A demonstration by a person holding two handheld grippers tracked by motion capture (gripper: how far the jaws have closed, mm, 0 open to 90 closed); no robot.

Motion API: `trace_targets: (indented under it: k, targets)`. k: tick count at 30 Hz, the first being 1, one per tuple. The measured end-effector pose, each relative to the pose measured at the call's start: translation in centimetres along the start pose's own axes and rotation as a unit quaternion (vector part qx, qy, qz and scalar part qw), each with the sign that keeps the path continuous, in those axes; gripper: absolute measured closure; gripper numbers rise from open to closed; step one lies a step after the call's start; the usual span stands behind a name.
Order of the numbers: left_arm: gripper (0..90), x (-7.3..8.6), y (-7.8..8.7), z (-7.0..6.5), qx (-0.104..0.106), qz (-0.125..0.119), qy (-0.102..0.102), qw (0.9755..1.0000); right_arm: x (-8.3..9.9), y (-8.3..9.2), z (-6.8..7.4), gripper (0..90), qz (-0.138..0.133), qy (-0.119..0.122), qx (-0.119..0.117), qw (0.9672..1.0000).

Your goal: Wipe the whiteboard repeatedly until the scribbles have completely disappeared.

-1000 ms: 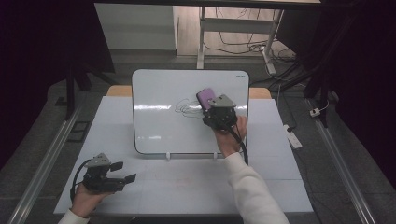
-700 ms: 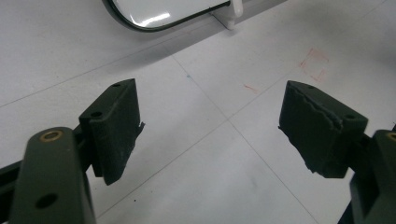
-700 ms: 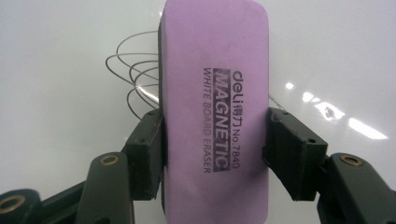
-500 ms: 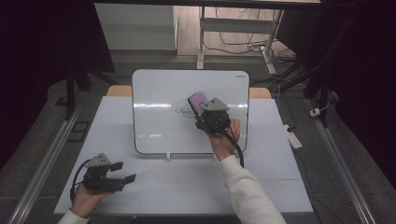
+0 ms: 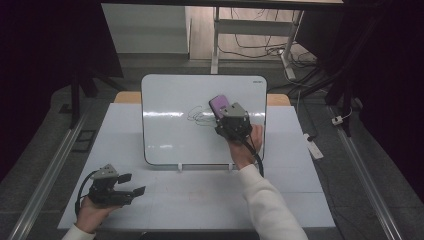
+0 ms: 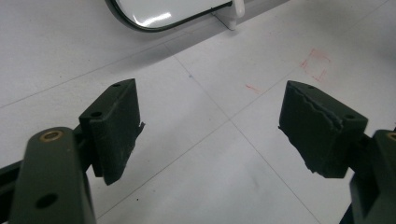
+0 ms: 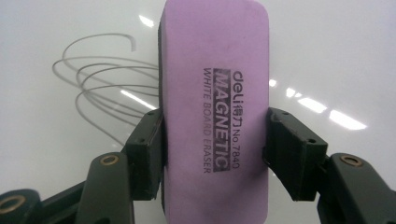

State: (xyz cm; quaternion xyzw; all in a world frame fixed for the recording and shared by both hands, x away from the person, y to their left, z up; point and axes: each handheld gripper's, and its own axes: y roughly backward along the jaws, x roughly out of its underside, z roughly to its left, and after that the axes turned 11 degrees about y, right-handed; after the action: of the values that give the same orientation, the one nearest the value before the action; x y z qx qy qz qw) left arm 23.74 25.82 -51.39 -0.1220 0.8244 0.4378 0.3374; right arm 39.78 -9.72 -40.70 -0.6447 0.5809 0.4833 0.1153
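Since the earlier frame the right claw [image 5: 226,111], clamped on the purple eraser [image 5: 218,104], has slid toward the scribble [image 5: 200,115] at the whiteboard's [image 5: 165,100] centre to wipe it, while the left claw [image 5: 131,184] rests apart, empty, lower left on the desk [image 5: 200,200].

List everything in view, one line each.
eraser: one, purple, clamped in the right gripper, against the whiteboard
scribble: one, grey loops, on the whiteboard left of the eraser
whiteboard: one, white with dark rim, propped on small white feet at the table's far side
table: one, white, under both hands
power strip: one, white, on the floor right of the table
right gripper: one, black, over the whiteboard
left gripper: one, black, jaws apart, empty, at the table's near left corner
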Motion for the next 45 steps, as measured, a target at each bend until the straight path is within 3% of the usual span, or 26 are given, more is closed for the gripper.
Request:
trace_targets:
  k: [6, 10, 13, 18, 30, 34, 39, 45]
  targets:
    - [21.4, 0.0, 0.0, 0.0, -0.001, -0.001, -0.001, 1.0000, -0.7, -0.5, 3.8, 40.8, 0.004, 0.070, 0.004, 0.9975]
    - [21.5, 0.0, 0.1, 0.1, 0.000, -0.001, 0.001, 1.0000, -0.9, -0.6, 5.7, 40.8, 0.001, 0.093, -0.004, 0.9957]
    - [21.5, 0.1, 0.0, 0.1, 0.000, 0.000, 0.001, 1.0000, -0.9, -0.6, 6.2, 40.9, 0.001, 0.107, -0.005, 0.9942]
    - [21.5, 0.0, 0.1, 0.2, -0.001, -0.001, 0.002, 1.0000, -0.8, -0.4, 5.2, 40.8, -0.003, 0.081, -0.022, 0.9964]
    - [21.5, 0.0, 0.1, 0.1, 0.000, 0.000, 0.001, 1.0000, -0.1, 0.0, 1.1, 40.8, 0.000, 0.025, 0.016, 0.9996]
    - [21.5, 0.0, 0.1, 0.1, -0.001, -0.002, 0.001, 1.0000, -0.5, -0.3, 0.2, 40.8, 0.005, 0.015, 0.015, 0.9998]
    - [21.5, 0.0, 0.1, 0.1, -0.001, -0.002, 0.001, 1.0000, -1.3, -0.6, 1.5, 40.9, 0.004, 0.033, 0.016, 0.9993]
    - [21.5, 0.0, 0.2, 0.1, -0.001, -0.003, -0.001, 1.0000, -2.4, -1.1, 5.8, 40.9, -0.006, 0.067, -0.036, 0.9971]
